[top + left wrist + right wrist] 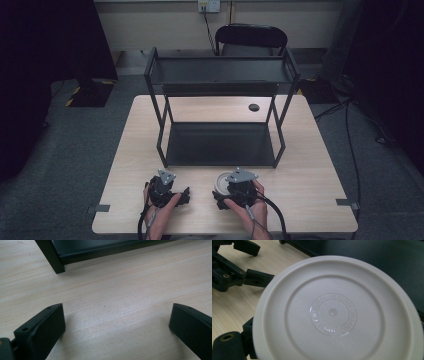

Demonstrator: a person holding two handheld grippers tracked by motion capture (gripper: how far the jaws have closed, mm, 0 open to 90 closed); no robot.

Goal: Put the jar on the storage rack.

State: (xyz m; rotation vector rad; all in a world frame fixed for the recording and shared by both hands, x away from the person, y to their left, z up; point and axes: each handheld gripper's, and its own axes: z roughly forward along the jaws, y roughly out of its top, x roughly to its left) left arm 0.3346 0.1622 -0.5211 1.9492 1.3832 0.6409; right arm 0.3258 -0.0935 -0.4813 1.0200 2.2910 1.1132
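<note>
- White lid (337, 312): lies at the right gripper (226, 192), seemingly pinched; shelf (220, 145) just ahead.
- Left gripper (116, 327): jaws spread, empty.

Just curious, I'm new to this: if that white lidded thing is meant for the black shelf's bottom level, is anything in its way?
Nothing visible. The white container sits at the right gripper, right before the shelf, whose lower level looks bare.

A pale wooden table (310, 165) carries a black two-tier rack (220, 145) and perhaps a small dark disc (254, 107).
</note>
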